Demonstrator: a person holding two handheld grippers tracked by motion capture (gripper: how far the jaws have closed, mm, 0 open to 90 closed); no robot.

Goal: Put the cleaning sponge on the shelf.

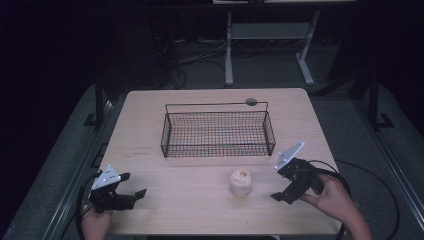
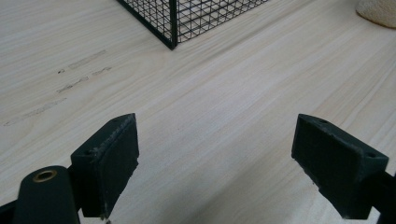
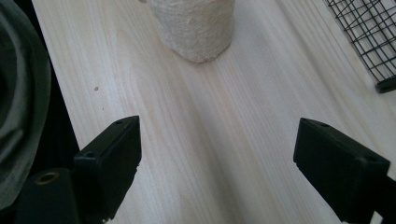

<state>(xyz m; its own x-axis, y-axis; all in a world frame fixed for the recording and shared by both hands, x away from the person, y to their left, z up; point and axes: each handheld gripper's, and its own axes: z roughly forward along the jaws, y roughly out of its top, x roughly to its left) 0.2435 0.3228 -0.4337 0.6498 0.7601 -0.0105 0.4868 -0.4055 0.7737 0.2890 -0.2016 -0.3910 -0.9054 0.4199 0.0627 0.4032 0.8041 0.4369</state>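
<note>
Pale twine spool cut off by top edge in right gripper view; wire basket cropped likewise in left gripper view.

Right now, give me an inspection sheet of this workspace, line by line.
Surface: light wooden table, a few faint scuff marks at its left.
Job's things: cream twine roll standing upright on the table, in front of the black wire basket; apart from it. Nothing seen in the basket.
Clutter: small dark round disc at the table's far edge.
Grippers: left gripper open, holding nothing; right gripper open, fingers pointed toward the roll, not touching.
Cables: black cable loops off the table's right side.
Surroundings: dark room, white frame legs and floor cables beyond.
</note>
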